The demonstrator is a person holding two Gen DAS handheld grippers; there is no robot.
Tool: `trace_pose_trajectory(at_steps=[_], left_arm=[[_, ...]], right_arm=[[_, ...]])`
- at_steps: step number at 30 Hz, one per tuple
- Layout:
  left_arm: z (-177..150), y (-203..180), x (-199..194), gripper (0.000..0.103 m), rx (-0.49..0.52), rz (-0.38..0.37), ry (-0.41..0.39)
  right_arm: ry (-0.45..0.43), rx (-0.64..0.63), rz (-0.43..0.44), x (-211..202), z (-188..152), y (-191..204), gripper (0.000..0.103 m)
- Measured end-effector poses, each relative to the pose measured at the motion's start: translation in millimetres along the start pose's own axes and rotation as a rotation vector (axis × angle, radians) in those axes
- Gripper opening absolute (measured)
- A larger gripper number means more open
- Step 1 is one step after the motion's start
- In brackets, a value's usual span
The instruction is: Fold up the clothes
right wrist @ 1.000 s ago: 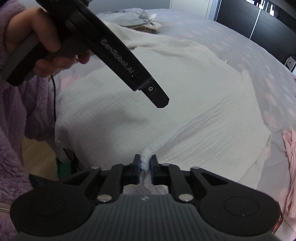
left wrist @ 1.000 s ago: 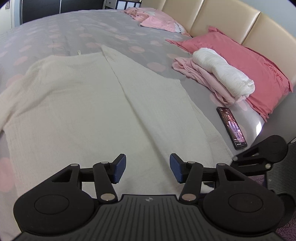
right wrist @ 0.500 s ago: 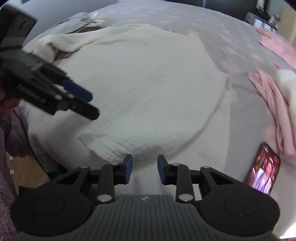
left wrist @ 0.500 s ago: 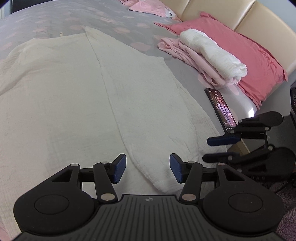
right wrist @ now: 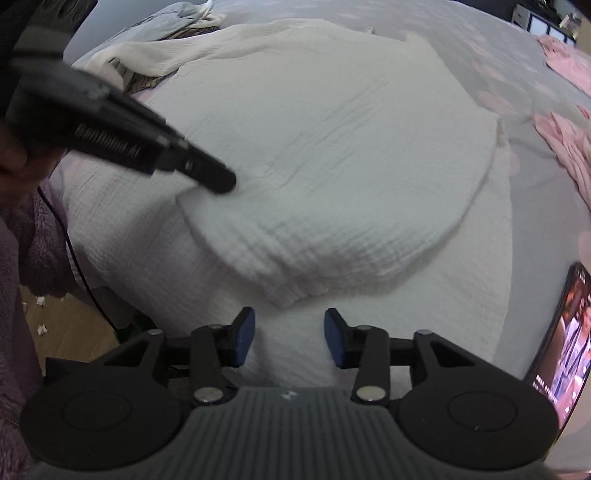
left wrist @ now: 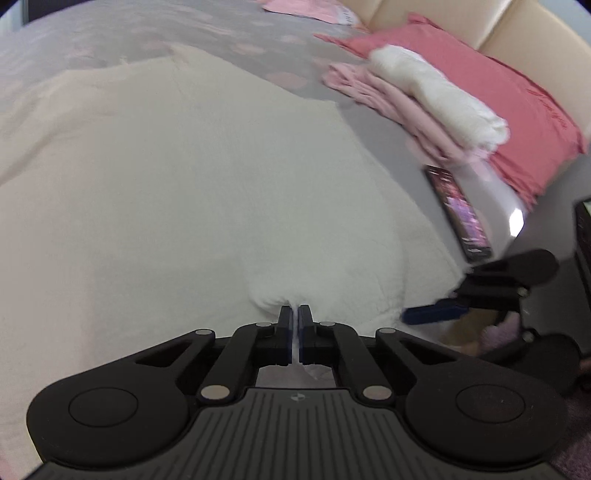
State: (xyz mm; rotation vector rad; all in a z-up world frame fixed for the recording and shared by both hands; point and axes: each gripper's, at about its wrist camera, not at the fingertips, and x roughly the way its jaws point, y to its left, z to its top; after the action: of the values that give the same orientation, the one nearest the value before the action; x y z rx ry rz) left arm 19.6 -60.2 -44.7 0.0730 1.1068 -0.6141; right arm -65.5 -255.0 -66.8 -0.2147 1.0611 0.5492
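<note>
A large cream-white crinkled garment [left wrist: 177, 177] lies spread on the grey bed, with one flap folded over itself [right wrist: 332, 177]. My left gripper [left wrist: 294, 317] is shut on the near edge of that folded flap; it also shows in the right wrist view [right wrist: 218, 181], pressed on the cloth. My right gripper [right wrist: 289, 334] is open and empty just above the garment's near edge; it also shows at the right of the left wrist view [left wrist: 436, 314].
A phone [left wrist: 458, 214] with a lit screen lies on the bed near the garment's right side, also seen in the right wrist view [right wrist: 561, 347]. Folded pink and white clothes [left wrist: 424, 96] rest against a red pillow [left wrist: 517, 107]. Other laundry [right wrist: 177, 22] lies far left.
My left gripper has closed on the folded flap's edge. My right gripper let go of the cloth a second ago and now stands wider open by the near edge.
</note>
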Motion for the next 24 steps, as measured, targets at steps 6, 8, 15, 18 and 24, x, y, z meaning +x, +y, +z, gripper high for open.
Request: trace_pose_trajectory(at_steps=[6,8,15,18,24], left_arm=[[-7,20,6,0.001,-0.029,0.075,0.021],[-8,20,9,0.001,-0.023,0.085,0.029],[-10,26,11,0.001,-0.034,0.071,0.037],[-9,22,7,0.001,-0.022,0.041,0.034],[0,-9,-11,0.001,0.061,-0.059,0.011]], right_arm=[[-0.051,0.121,0.013,-5,9,-17,0.047],[-0.068,0.184,0.027,-5,12,-25,0.047],[-0.062,0.348,0.124,18,25,-40,0.024],[-0.038,0.353,0.108,9,27,-41,0.007],[-0.012,0.436,0.084,-42,19,-71,0.007]])
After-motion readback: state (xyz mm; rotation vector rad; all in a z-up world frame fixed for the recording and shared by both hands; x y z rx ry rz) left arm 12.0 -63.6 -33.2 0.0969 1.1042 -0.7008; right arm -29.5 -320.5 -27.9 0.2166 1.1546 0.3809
